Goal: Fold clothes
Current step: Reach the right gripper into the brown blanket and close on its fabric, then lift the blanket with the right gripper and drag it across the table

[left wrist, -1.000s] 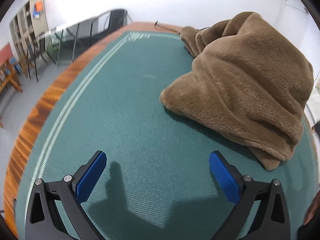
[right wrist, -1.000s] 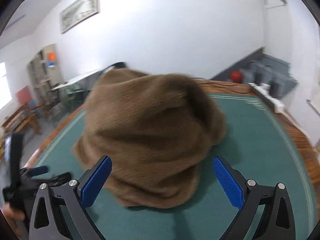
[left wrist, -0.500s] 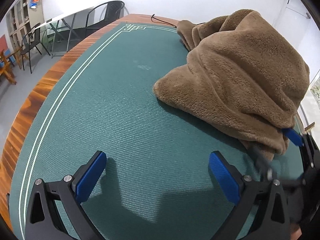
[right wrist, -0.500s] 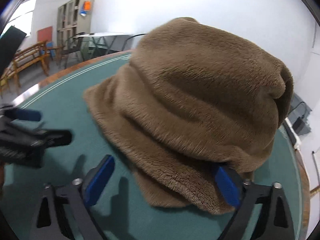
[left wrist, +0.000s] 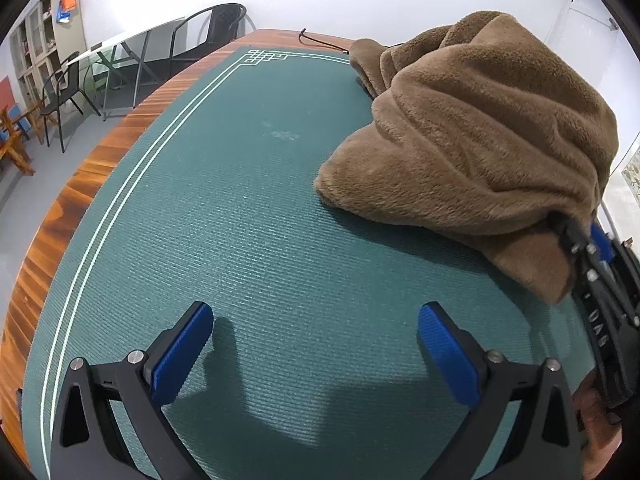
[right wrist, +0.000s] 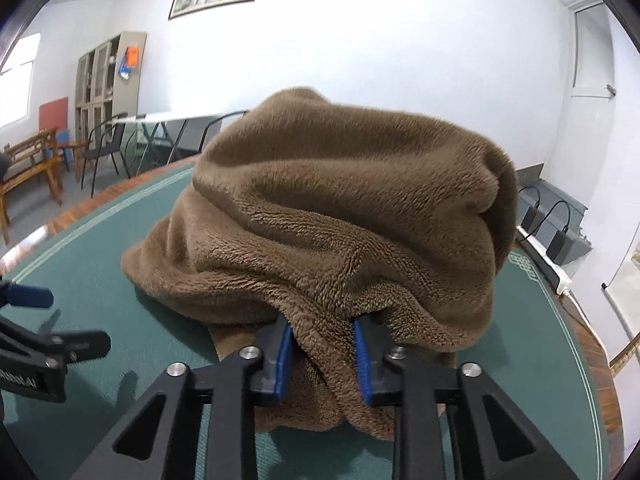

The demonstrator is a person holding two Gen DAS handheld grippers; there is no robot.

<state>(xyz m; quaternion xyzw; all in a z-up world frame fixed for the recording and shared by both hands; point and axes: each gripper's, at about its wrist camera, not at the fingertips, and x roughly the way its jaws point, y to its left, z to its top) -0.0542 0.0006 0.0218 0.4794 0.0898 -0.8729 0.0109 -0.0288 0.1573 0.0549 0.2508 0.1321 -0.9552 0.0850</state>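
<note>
A brown fleece garment (left wrist: 480,140) lies bunched in a tall heap on the green mat (left wrist: 240,240). In the right wrist view my right gripper (right wrist: 324,344) is at the heap's near bottom edge, its jaws closing with a thick fold of the fleece garment (right wrist: 340,208) pinched between the blue pads. From the left wrist view that right gripper (left wrist: 576,236) enters at the heap's lower right corner. My left gripper (left wrist: 316,320) stands open above bare mat, left of the heap, with nothing between its fingers. One of its blue pads (right wrist: 30,296) shows at the left edge.
The mat covers a wooden table whose rim (left wrist: 80,184) runs along the left. A black cable (left wrist: 320,40) lies at the far edge. Chairs (left wrist: 64,92) and a cabinet (right wrist: 104,80) stand beyond. Chargers and a power strip (right wrist: 560,240) sit at the right.
My right gripper went from wide open in front of the heap to pinching a fold at its near edge. The left gripper barely moved.
</note>
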